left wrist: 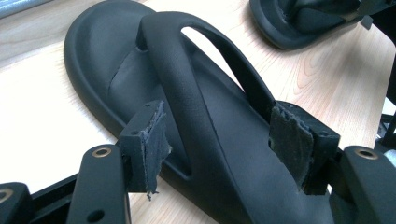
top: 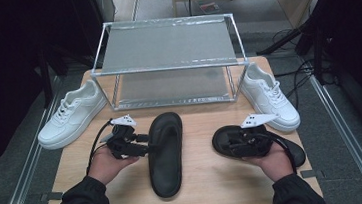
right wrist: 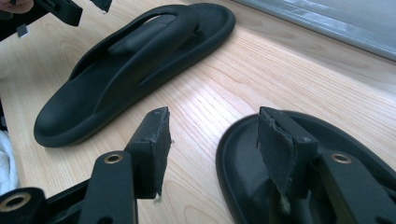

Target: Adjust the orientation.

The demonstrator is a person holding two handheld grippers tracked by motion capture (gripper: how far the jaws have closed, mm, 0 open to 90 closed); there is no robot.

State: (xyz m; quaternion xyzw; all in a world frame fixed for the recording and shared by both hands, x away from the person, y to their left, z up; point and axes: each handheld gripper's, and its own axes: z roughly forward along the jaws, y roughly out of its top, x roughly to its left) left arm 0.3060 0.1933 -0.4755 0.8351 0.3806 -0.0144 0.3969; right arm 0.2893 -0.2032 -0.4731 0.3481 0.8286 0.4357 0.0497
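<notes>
Two black sandals lie on the wooden table (top: 206, 180) in front of the metal rack (top: 167, 63): one sandal (top: 165, 151) at about seven o'clock from the rack, the other sandal (top: 258, 142) at about five o'clock. The left gripper (top: 143, 145) stands spread with its jaws on either side of the first sandal's strap (left wrist: 187, 93), not yet pinching. The right gripper (right wrist: 212, 154) hangs spread over the second sandal's rim, one pad outside, one inside. They look light, rubbery and bendy, so I'd pinch the strap or the thick sole edge.
</notes>
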